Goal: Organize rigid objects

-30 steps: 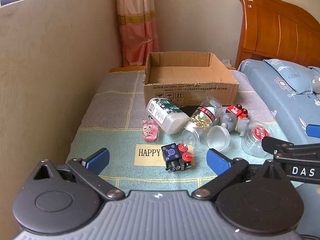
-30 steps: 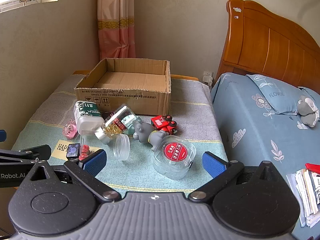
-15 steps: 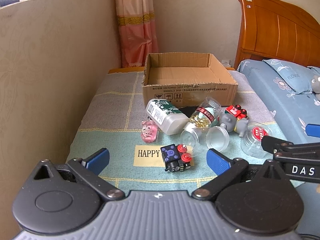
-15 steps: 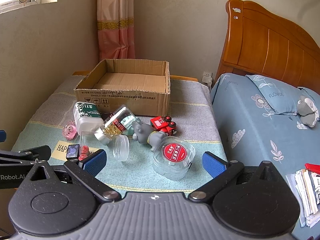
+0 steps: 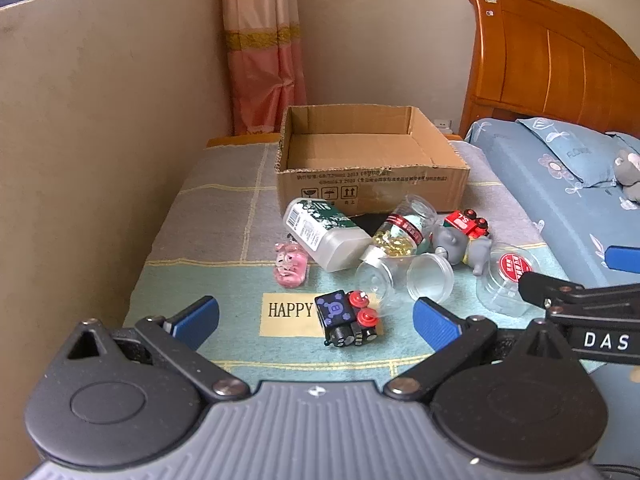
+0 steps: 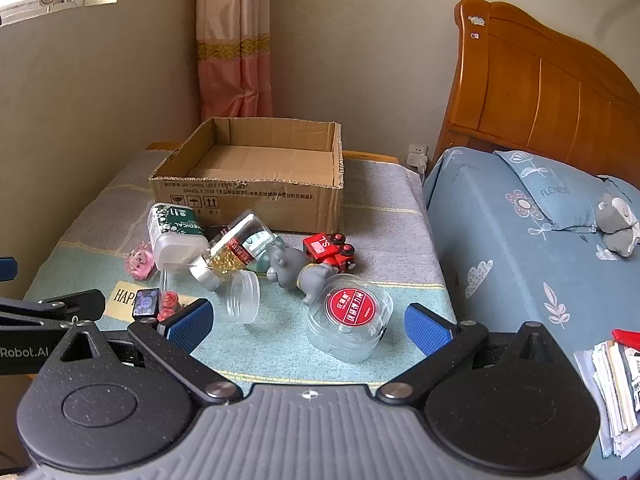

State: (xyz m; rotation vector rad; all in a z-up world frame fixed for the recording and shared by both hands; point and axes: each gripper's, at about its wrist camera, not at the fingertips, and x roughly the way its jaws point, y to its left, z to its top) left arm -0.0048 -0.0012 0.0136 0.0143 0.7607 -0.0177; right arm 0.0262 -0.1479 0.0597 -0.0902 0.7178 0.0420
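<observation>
An empty cardboard box (image 5: 372, 176) (image 6: 256, 196) stands at the back of a cloth-covered table. In front of it lie a white and green bottle (image 5: 324, 232) (image 6: 176, 232), a clear jar of yellow capsules (image 5: 400, 232) (image 6: 232, 248), a clear cup (image 5: 430, 278) (image 6: 242, 296), a grey elephant figure (image 5: 460, 244) (image 6: 296, 268), a red toy train (image 5: 466, 222) (image 6: 330, 248), a pink toy (image 5: 291, 265) (image 6: 140, 266), a black toy with red wheels (image 5: 348, 318) (image 6: 156, 302) and a clear red-labelled tub (image 5: 508, 280) (image 6: 352, 320). My left gripper (image 5: 316, 318) is open before the black toy. My right gripper (image 6: 308, 320) is open before the tub.
A wall runs along the table's left side (image 5: 100, 160). A bed with a blue sheet (image 6: 520, 248) and a wooden headboard (image 6: 540, 92) lies to the right. A stack of papers (image 6: 616, 392) sits at the far right. A curtain (image 5: 264, 52) hangs behind the box.
Both grippers have shifted only slightly; the objects sit a little higher in the right wrist view. Nothing on the table has moved.
</observation>
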